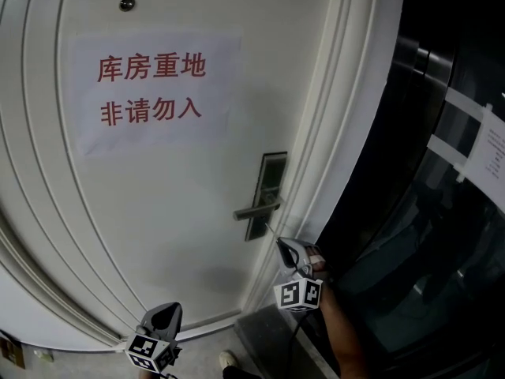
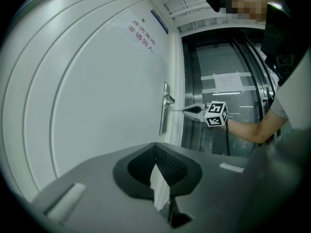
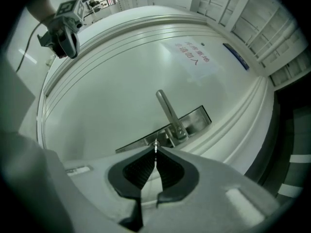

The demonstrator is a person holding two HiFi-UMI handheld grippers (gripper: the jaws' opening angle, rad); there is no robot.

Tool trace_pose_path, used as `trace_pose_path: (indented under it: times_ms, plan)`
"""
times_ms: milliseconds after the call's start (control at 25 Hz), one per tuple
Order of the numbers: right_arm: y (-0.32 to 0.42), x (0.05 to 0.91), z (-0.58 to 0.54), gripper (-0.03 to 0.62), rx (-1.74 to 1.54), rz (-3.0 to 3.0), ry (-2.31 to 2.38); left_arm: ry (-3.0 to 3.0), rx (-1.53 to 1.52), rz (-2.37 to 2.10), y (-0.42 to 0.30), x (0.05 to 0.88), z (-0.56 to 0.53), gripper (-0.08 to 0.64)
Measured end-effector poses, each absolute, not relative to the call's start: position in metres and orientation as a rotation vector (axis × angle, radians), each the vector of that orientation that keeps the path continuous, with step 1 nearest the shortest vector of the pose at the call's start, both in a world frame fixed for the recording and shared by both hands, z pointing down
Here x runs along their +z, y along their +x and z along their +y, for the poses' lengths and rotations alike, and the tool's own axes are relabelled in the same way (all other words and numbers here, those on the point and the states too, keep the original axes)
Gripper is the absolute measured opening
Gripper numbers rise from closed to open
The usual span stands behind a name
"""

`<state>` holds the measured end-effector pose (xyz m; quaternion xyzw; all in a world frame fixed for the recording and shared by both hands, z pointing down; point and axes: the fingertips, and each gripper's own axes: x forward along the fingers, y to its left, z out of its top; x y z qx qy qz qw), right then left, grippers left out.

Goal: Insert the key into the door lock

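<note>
Right gripper view: right claw (image 3: 155, 152) pinches the key (image 3: 155, 145) near the lock (image 3: 197, 119), not yet inserted. Left claw (image 2: 155, 154) is closed, empty.

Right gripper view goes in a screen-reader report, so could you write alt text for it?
The right gripper has its fingers shut on a thin key that points at the metal lock plate, beside the lever handle, on a white door. A paper sign with red print is on the door.

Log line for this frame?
stage: key at lock | right gripper: shut on key, tip near lock plate below handle | left gripper: shut, empty
</note>
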<state>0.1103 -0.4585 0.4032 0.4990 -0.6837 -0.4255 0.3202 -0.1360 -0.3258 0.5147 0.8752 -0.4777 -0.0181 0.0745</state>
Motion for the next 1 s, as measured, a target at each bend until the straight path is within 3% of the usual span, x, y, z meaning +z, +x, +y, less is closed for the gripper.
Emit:
trace_pose_path:
  times_ms: [1000]
  plan:
    - [0.110,0.412,-0.506,0.011,-1.141,-1.750,1.248,2.577,-0.081,-1.488,-0.143,0.516,-0.347,0.003]
